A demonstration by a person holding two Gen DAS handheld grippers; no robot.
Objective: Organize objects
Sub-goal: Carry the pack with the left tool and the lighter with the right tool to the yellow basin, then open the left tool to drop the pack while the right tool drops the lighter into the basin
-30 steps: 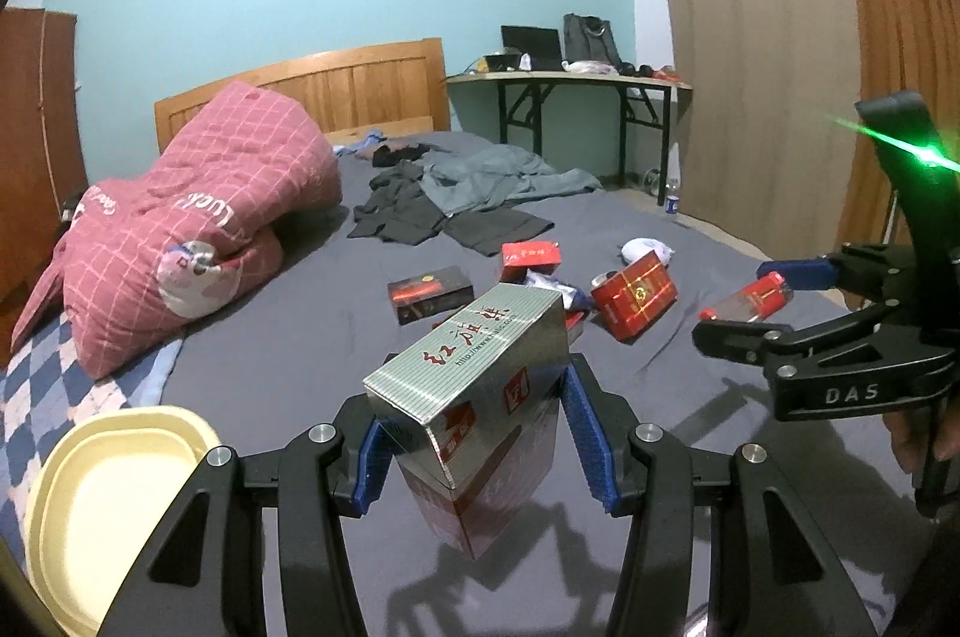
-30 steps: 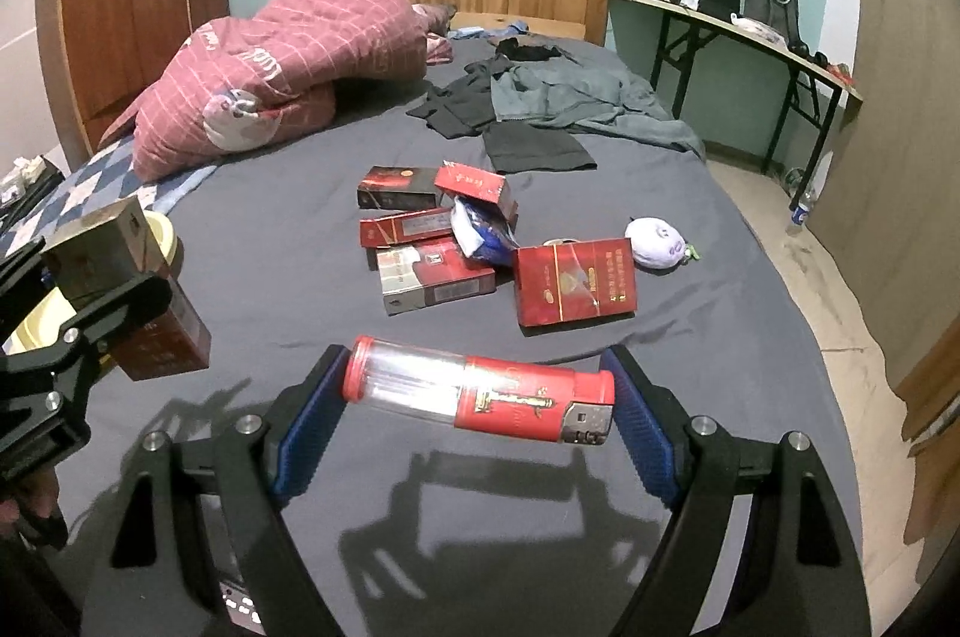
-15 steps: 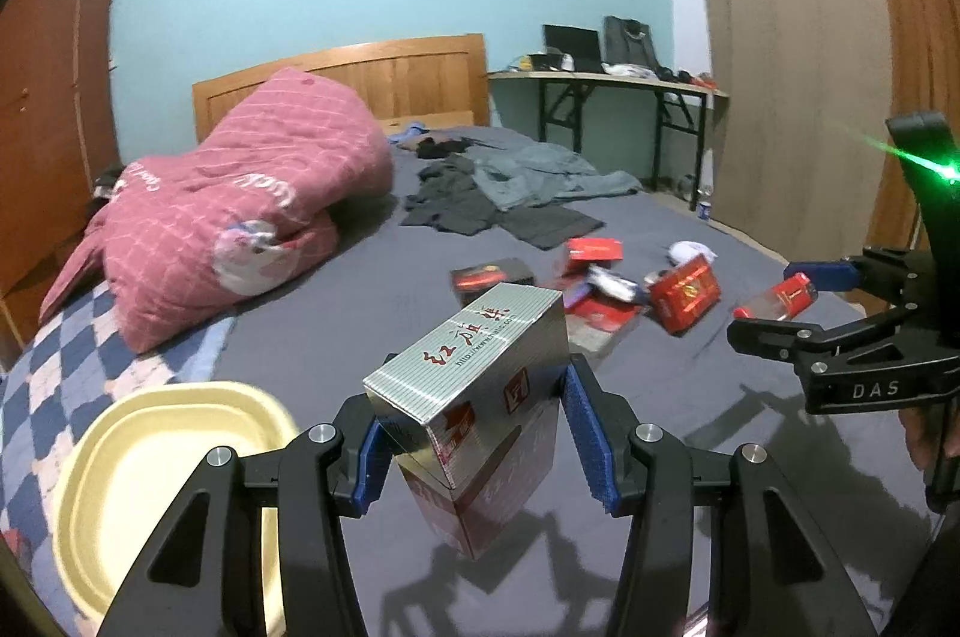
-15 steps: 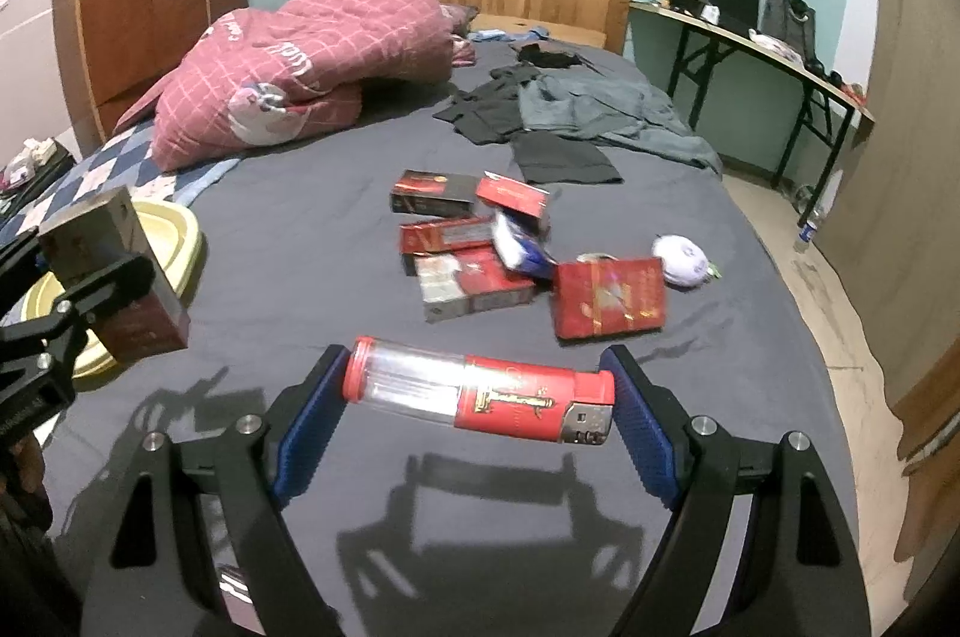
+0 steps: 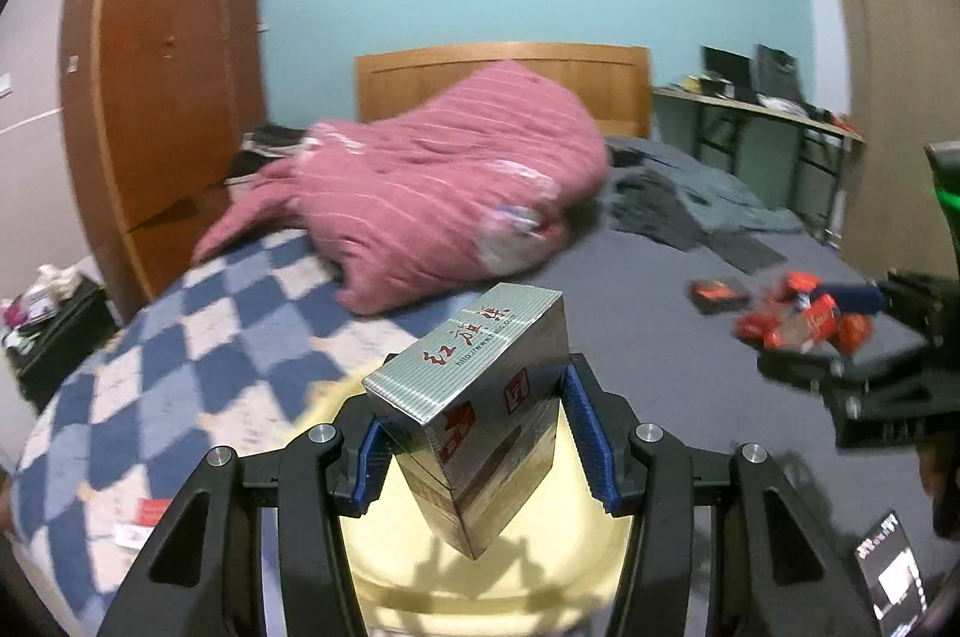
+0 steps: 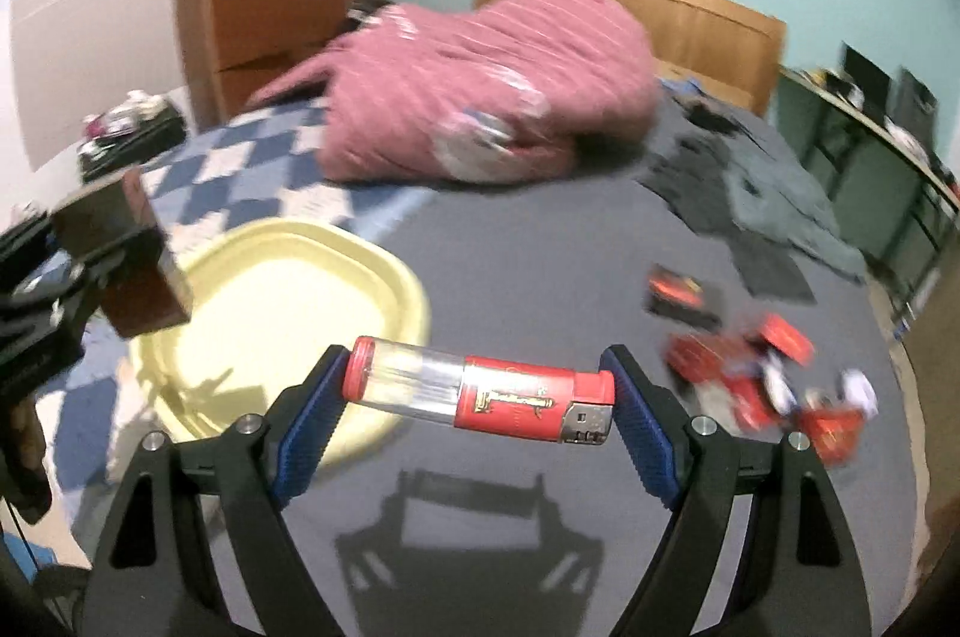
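1. Left wrist view:
   - Left claw [image 5: 474, 433] clamped on a silver carton [image 5: 474, 415], tilted, at lower centre of frame.
   - Cream basin [image 5: 480, 571] directly below the carton, on the bed [image 5: 648, 337].
   - Pink quilt [image 5: 432, 193] heaped at centre; blue checked blanket [image 5: 198, 337] at left.
   - Right claw [image 5: 840, 337] at right edge, gripping a blurred red item; red packs [image 5: 720, 292] scattered behind it.

2. Right wrist view:
   - Right claw [image 6: 477, 397] held a red and clear lighter [image 6: 480, 391] crosswise, end to end between blue pads [image 6: 639, 427], at lower centre.
   - Cream basin [image 6: 384, 265] at left centre, on the bed [image 6: 540, 265].
   - Left claw [image 6: 90, 265] at left edge, gripping the carton [image 6: 132, 253] above the basin's near-left rim.
   - Red packs [image 6: 750, 373] blurred at right.
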